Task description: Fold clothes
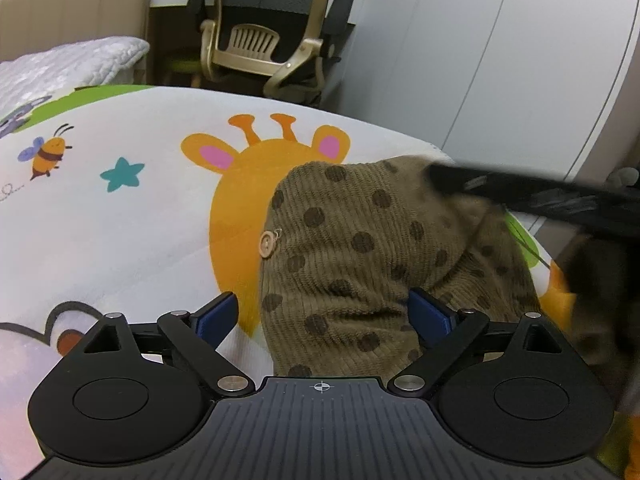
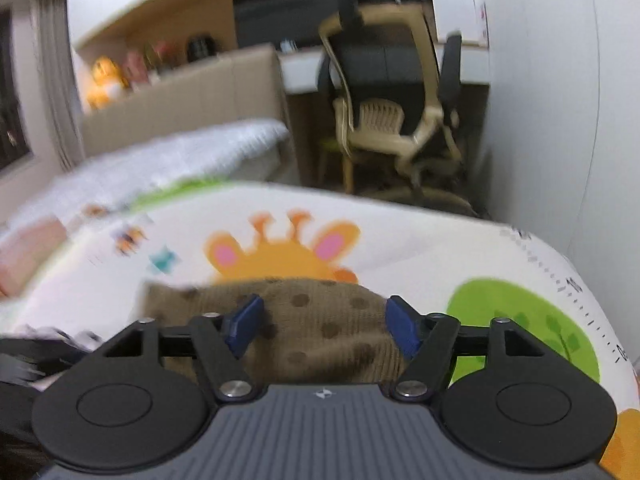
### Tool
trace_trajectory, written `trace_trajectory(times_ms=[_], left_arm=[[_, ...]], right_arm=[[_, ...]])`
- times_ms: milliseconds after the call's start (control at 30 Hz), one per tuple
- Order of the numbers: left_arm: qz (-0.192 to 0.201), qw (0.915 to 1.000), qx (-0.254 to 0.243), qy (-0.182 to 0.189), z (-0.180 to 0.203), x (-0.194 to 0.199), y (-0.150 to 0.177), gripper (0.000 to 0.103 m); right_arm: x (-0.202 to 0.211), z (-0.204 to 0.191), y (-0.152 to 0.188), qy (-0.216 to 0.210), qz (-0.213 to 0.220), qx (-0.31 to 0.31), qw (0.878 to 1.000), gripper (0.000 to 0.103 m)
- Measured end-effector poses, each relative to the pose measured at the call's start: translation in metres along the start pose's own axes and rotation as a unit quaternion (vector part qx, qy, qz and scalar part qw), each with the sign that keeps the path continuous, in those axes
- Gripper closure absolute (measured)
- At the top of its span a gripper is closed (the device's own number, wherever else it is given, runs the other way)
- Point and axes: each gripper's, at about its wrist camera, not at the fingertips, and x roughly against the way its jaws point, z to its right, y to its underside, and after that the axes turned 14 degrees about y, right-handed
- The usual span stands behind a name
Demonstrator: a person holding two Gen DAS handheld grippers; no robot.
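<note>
A brown corduroy garment [image 1: 352, 248] with dark dots and a wooden button [image 1: 267, 245] lies bunched on a bed with a cartoon giraffe sheet [image 1: 120, 220]. My left gripper [image 1: 324, 316] is open just above the garment's near edge, its blue pads either side of the cloth. My right gripper [image 2: 324, 324] is open over the same garment [image 2: 320, 320], seen blurred. The right gripper's dark body [image 1: 540, 196] crosses the right of the left wrist view, over the garment's far corner.
A beige office chair [image 1: 256, 40] and desk stand beyond the bed's far edge. A white wardrobe [image 1: 500, 60] is at the right. A grey quilted blanket [image 1: 68, 60] and a beige headboard lie at the far left.
</note>
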Motion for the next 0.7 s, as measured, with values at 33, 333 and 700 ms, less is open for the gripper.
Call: trace_trajectory(times_ms=[33, 333, 700], left_arm=[[0.001, 1.0000, -0.002, 0.000, 0.000, -0.001, 0.000, 0.007], [0.002, 1.0000, -0.002, 0.007, -0.004, -0.002, 0.002, 0.005], [0.064, 0.9975, -0.023, 0.020, 0.010, 0.041, -0.021, 0.022]], right_arm=[[-0.006, 0.000, 0.004, 0.003, -0.006, -0.003, 1.000, 0.016], [0.010, 0.011, 0.019, 0.018, 0.002, -0.008, 1.000, 0.016], [0.045, 0.023, 0.072, 0.078, -0.015, 0.041, 0.996, 0.016]])
